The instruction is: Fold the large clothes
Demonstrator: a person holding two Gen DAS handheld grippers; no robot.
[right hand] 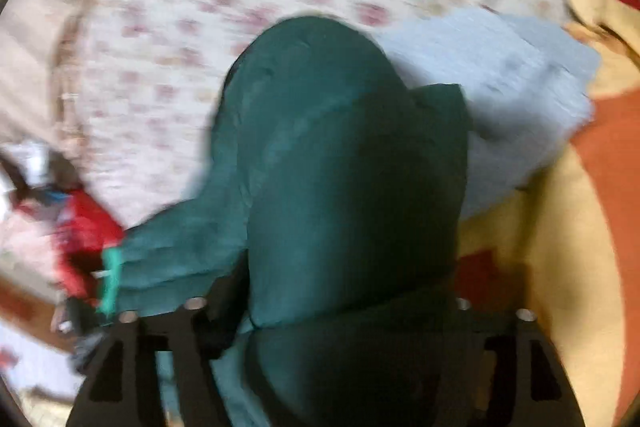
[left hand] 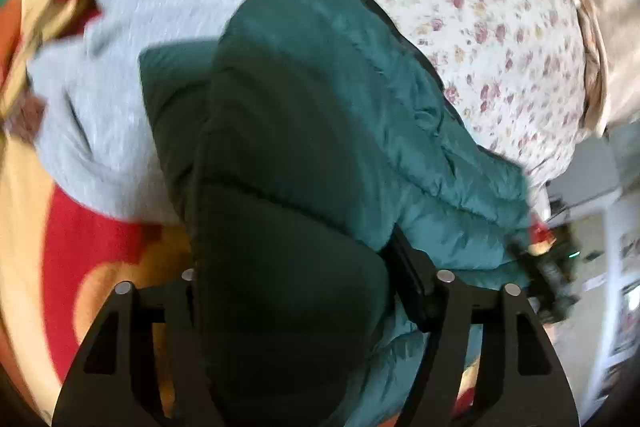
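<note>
A teal puffer jacket point(left hand: 320, 87) lies bunched on a floral bed sheet point(left hand: 460, 7). A thick dark fold of it bulges up between the jaws of my left gripper point(left hand: 304, 267). The right finger point(left hand: 416, 291) presses into its side, while the other finger is hidden behind the padding. In the right wrist view the same jacket point(right hand: 320, 147) fills my right gripper point(right hand: 344, 291), and its fold covers both fingertips. A sleeve with a bright green cuff point(right hand: 110, 279) trails off to the left. Both views are blurred.
A light grey garment point(left hand: 120, 87) point(right hand: 500, 99) lies beside the jacket. Under both is a red, yellow and orange blanket point(left hand: 80, 247) point(right hand: 560, 247). The floral sheet point(right hand: 200, 7) ends at a frilled edge point(left hand: 588, 47), with room furniture beyond it.
</note>
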